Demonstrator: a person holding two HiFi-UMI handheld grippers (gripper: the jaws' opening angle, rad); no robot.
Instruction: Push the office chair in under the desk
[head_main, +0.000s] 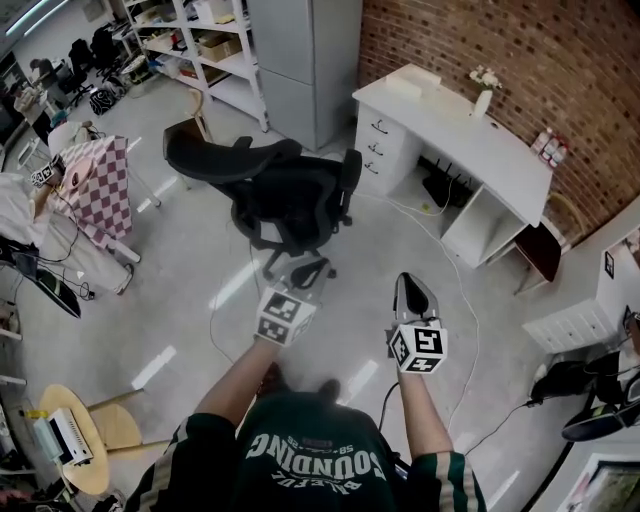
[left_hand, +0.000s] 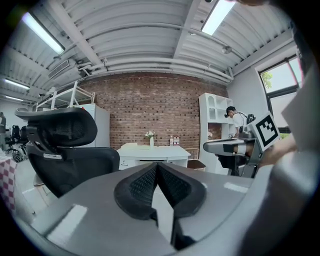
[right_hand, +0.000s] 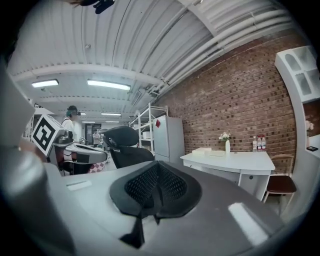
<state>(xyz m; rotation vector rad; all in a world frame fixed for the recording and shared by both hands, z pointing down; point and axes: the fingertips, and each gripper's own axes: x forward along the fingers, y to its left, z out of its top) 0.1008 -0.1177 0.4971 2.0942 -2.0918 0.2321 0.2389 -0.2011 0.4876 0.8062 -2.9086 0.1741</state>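
The black office chair (head_main: 285, 195) stands on the floor away from the white desk (head_main: 470, 135), which sits against the brick wall at the upper right. Both grippers are held out in front of the person, short of the chair and touching nothing. My left gripper (head_main: 284, 264) is shut and empty, near the chair's base. My right gripper (head_main: 406, 280) is also shut and empty, further right. In the left gripper view the chair (left_hand: 65, 145) is at the left and the desk (left_hand: 152, 152) straight beyond the shut left gripper (left_hand: 157, 166). In the right gripper view the chair (right_hand: 125, 145) lies left of the desk (right_hand: 235, 162), behind the shut right gripper (right_hand: 156, 166).
A grey cabinet (head_main: 305, 60) and shelving (head_main: 200, 40) stand behind the chair. A brown seat (head_main: 540, 250) is beside the desk's right end, near a white drawer unit (head_main: 570, 325). A cable (head_main: 455, 270) runs over the floor. A checkered cloth (head_main: 95, 180) hangs at the left.
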